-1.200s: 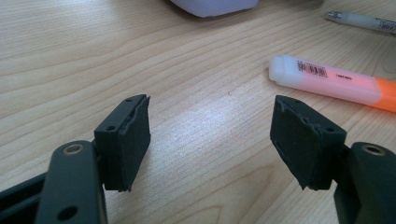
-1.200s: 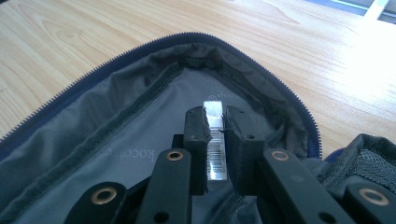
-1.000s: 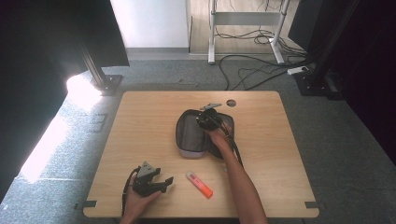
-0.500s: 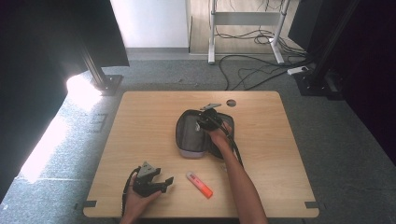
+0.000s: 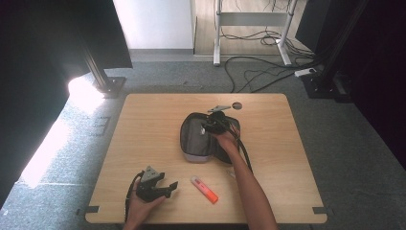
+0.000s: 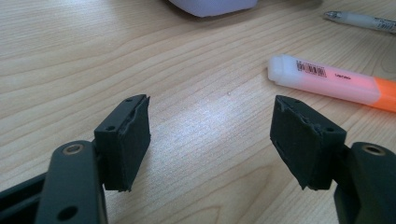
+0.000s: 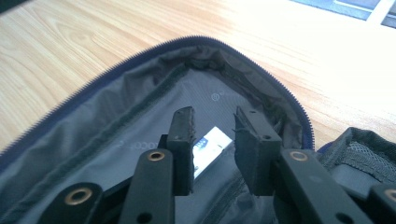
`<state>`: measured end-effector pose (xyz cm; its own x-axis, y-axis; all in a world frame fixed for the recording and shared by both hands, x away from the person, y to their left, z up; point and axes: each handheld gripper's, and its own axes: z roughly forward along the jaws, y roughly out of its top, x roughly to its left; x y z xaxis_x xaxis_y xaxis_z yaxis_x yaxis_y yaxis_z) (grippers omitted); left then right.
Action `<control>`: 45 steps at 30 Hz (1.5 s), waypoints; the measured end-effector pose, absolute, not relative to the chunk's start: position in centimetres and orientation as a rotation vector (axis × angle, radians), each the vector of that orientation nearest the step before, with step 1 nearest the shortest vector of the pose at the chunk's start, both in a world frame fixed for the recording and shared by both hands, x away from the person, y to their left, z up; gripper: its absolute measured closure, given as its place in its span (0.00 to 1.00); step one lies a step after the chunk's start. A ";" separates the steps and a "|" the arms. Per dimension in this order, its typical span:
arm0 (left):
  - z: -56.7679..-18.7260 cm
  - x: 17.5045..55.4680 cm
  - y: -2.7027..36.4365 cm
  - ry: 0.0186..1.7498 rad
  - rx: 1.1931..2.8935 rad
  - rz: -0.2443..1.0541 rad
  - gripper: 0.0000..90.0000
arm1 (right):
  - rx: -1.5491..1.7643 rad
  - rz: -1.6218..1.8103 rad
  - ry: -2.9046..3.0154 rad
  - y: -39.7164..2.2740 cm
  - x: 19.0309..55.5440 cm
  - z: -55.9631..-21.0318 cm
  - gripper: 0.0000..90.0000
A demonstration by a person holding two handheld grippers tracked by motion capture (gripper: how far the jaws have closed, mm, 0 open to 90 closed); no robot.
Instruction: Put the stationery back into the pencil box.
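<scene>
An open dark pouch (image 5: 198,139) with a grey lining lies at the table's middle. My right gripper (image 5: 210,125) reaches into it from its right side. In the right gripper view the jaws (image 7: 215,116) have just been opening and stand apart inside the pouch (image 7: 116,121); a white item with a blue label (image 7: 212,144) lies on the lining below the gap, and the pads do not press on it. My left gripper (image 5: 168,189) rests open on the wood near the front left edge, with bare table between its jaws (image 6: 212,135). An orange and pink highlighter (image 5: 204,189) (image 6: 327,79) lies just right of it.
A white pen (image 6: 359,19) lies beyond the highlighter. The table (image 5: 143,124) has a round cable hole (image 5: 237,105) near its far edge. Cables (image 5: 253,72) and stand feet are on the floor behind the table.
</scene>
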<state>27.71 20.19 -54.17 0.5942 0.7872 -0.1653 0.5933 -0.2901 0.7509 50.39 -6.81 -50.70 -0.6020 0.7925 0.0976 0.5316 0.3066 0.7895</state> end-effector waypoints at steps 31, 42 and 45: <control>-54.4 28.0 20.5 1.098 2.004 0.300 0.32 | 1.126 1.295 2.263 -12.2 42.8 -48.1 0.52; -54.5 27.9 20.4 1.099 2.013 0.306 0.32 | 1.136 1.333 2.227 -15.2 39.2 -48.9 0.51; -54.4 27.9 20.4 1.102 2.012 0.308 0.32 | 1.150 1.343 2.216 -16.0 38.5 -49.3 0.51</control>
